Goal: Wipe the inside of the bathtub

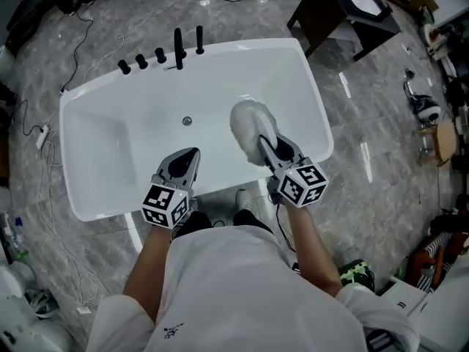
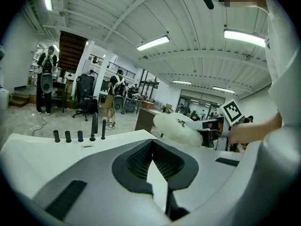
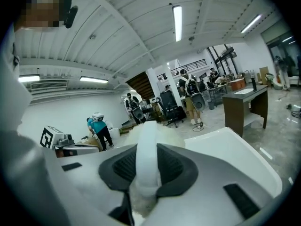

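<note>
Bathtub (image 1: 95,134): white, on floor | wiping pad (image 1: 251,125): fluffy, white, over bathtub's inside, right of drain (image 1: 187,121) | right gripper (image 1: 265,149): clenched on pad's handle | left gripper (image 1: 190,156): jaws together, empty, above bathtub's near rim | black taps (image 1: 178,48): bathtub's far rim.

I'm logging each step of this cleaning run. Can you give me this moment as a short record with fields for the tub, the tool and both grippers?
tub: white bathtub, black tap fittings on its far rim
drain: drain in the tub floor, uncovered
left hand-held gripper: jaws together, nothing between them, over the tub's near side
right hand-held gripper: shut on the white handle of the fluffy white duster
tool position: over the tub's inside, right of the drain
tool touching tub: cannot tell
</note>
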{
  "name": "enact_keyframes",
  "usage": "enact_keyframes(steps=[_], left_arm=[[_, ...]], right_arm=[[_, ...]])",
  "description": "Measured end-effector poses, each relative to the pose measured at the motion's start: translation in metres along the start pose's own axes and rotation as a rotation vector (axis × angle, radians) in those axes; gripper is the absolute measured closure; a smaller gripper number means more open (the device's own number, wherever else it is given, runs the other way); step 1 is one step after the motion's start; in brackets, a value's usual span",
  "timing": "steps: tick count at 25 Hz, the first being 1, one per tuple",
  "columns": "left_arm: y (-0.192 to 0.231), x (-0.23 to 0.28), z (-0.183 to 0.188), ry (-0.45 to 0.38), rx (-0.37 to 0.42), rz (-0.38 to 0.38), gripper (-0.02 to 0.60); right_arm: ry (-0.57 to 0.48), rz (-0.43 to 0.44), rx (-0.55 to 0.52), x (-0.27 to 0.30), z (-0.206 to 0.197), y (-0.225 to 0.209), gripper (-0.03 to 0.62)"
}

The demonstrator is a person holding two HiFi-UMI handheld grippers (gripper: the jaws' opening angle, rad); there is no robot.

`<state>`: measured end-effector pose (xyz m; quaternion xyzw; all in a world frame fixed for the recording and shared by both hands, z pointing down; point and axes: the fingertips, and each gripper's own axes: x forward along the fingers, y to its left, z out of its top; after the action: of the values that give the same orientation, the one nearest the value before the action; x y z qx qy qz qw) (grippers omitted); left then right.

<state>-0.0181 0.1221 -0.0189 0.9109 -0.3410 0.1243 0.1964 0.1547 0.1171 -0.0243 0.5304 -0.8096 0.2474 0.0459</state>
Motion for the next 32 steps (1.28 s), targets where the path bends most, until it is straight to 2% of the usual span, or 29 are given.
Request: enact_keyframes(steps=[9, 17, 24, 32], left_arm=[[0.039, -0.011, -0.005, 0.010, 0.013, -0.106, 0.571], [0.048, 0.011, -0.017, 0.039, 0.046, -0.180, 0.571], [0.029, 0.071, -0.021, 0.016, 0.029, -0.168, 0.571], [0.031, 0.180, -0.026, -0.003, 0.012, -0.089, 0.571]], right_arm=[[0.011, -0.160, -0.046, 0.010, -0.011, 0.008, 0.496], [0.010, -0.263, -0.015, 0.013, -0.024, -0.026, 0.496], [0.006, -0.267, -0.027, 0.030, -0.026, -0.105, 0.496], [-0.058, -0.293, -0.034, 0.077, -0.023, -0.238, 0.496]])
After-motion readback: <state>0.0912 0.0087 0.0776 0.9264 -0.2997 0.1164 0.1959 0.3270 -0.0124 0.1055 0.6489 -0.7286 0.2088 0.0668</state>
